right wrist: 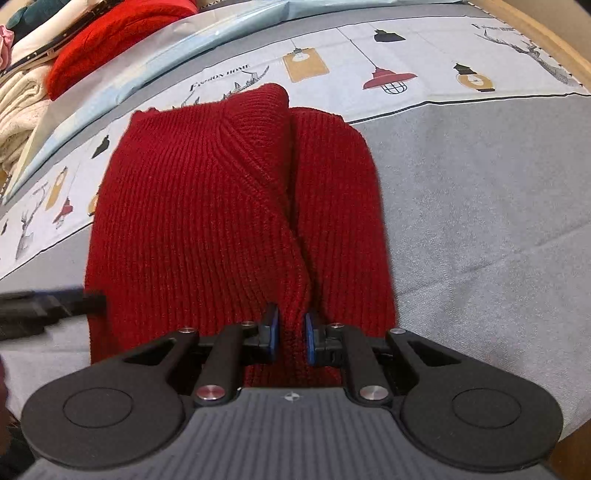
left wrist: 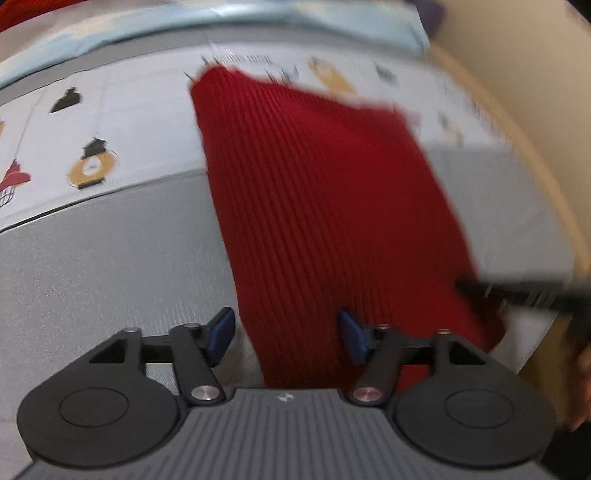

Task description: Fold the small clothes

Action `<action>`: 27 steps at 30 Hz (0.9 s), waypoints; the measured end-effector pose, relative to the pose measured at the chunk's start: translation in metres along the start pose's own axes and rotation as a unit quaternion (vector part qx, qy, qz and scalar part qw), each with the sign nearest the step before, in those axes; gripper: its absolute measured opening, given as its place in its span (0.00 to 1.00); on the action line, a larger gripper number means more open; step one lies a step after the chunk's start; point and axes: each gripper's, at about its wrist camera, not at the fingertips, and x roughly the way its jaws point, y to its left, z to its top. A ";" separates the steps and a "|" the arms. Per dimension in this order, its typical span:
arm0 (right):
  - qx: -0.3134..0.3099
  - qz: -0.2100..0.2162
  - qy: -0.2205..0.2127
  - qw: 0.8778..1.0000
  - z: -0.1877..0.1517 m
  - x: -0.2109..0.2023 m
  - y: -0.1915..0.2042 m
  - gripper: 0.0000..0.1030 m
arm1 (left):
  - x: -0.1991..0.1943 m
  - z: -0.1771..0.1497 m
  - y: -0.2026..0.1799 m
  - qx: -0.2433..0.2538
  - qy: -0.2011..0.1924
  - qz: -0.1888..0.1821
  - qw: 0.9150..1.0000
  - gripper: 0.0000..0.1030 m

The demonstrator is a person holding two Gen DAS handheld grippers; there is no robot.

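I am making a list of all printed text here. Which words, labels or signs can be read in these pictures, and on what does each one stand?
"FASHION HOME": printed on the white patterned sheet, just beyond the red sweater; some letters are unclear.
Second line of print near the sheet's upper right corner: cut off, not readable.
Print on the sheet in the left wrist view: too blurred to read.
Small emblem on each gripper body: a mark, no letters.

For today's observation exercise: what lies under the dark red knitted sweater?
The red sweater lies on a grey bedsheet with a lantern-print band. The sheet directly beneath it is covered, so anything there cannot be seen.
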 end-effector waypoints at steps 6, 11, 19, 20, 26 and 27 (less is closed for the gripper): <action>0.056 0.038 -0.109 0.992 0.013 -0.030 -0.024 0.48 | -0.019 0.011 0.025 -0.063 -0.056 -0.034 0.996 0.68; 0.104 0.015 -0.080 0.991 0.021 -0.001 -0.050 0.48 | -0.010 0.017 0.058 -0.135 -0.076 -0.050 0.987 0.77; 0.128 0.035 -0.053 0.990 0.022 0.031 -0.067 0.55 | 0.034 0.019 0.085 -0.244 -0.056 -0.152 0.956 0.83; 0.129 0.039 -0.052 0.989 0.022 0.033 -0.067 0.56 | 0.042 0.020 0.087 -0.262 -0.048 -0.158 0.951 0.84; 0.158 0.059 -0.050 0.984 0.026 0.042 -0.071 0.54 | 0.066 0.025 0.086 -0.295 -0.046 -0.180 0.937 0.90; 0.156 0.058 -0.053 0.985 0.027 0.041 -0.069 0.50 | 0.067 0.026 0.087 -0.294 -0.047 -0.179 0.938 0.90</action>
